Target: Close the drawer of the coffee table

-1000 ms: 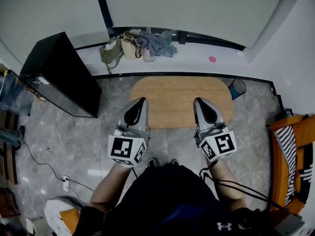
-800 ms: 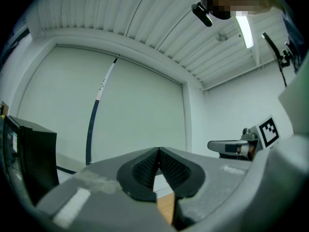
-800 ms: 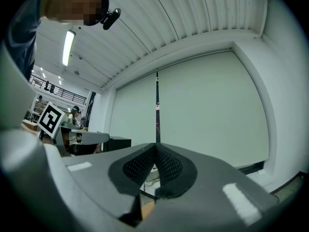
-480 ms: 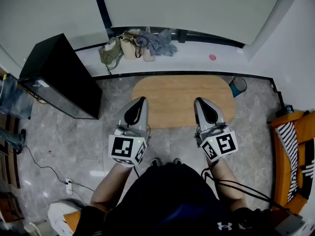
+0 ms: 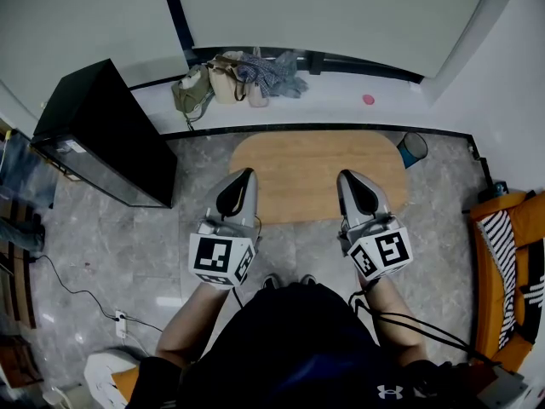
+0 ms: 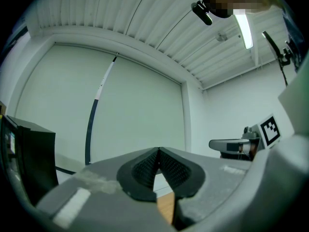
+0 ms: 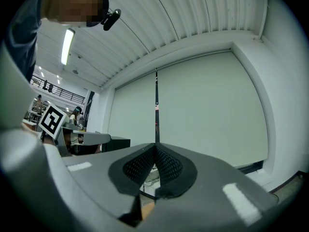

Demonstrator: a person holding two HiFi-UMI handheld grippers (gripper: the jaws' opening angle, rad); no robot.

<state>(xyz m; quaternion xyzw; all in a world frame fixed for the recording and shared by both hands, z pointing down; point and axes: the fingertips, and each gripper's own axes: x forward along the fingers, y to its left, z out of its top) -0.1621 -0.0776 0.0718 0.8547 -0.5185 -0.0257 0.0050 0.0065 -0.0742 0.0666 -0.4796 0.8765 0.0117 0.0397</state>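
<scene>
1. The left gripper and right gripper are held closed, with nothing gripped.
2. The coffee table lies below them; its drawer is hidden, so the table itself could be pushed.

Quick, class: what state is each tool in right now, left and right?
Left tool: closed, jaws together, holding nothing.
Right tool: closed, jaws together, holding nothing.

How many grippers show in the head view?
2. The left gripper shows over the near-left edge of the wooden coffee table, the right gripper over its near-right edge. Both are shut and empty. None seems hidden.
</scene>
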